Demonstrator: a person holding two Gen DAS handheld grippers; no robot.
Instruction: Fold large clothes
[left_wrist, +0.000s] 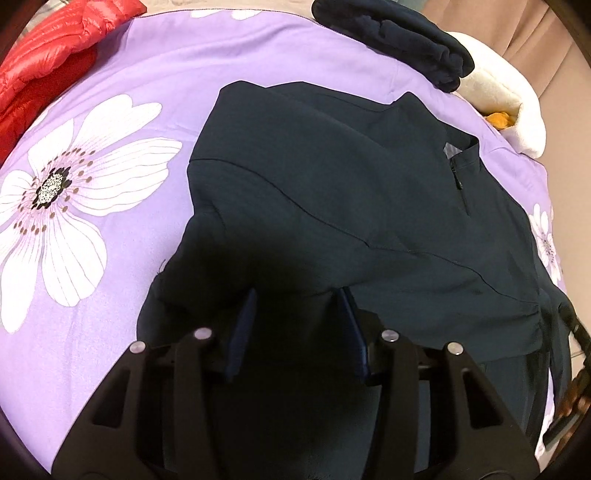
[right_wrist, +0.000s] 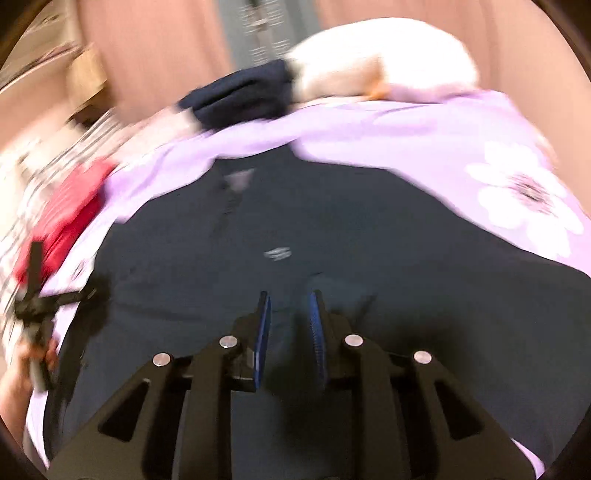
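Observation:
A dark navy zip-neck jacket (left_wrist: 332, 184) lies spread on a purple flowered bedsheet (left_wrist: 155, 74), collar toward the far right. My left gripper (left_wrist: 297, 295) hovers open over the jacket's near left part, its blue pads (left_wrist: 245, 325) apart with nothing between them. In the blurred right wrist view the same jacket (right_wrist: 295, 221) fills the middle. My right gripper (right_wrist: 288, 299) is open just above the cloth, pads (right_wrist: 263, 332) apart. The left gripper also shows at the left edge of the right wrist view (right_wrist: 35, 295), and part of the right one at the lower right edge of the left wrist view.
A red puffer jacket (left_wrist: 48, 48) lies at the far left of the bed. A folded navy garment (left_wrist: 399, 37) and a white fleece item (left_wrist: 498, 96) sit at the far edge. Beige curtains (left_wrist: 546, 40) hang behind. The sheet's near right edge drops off.

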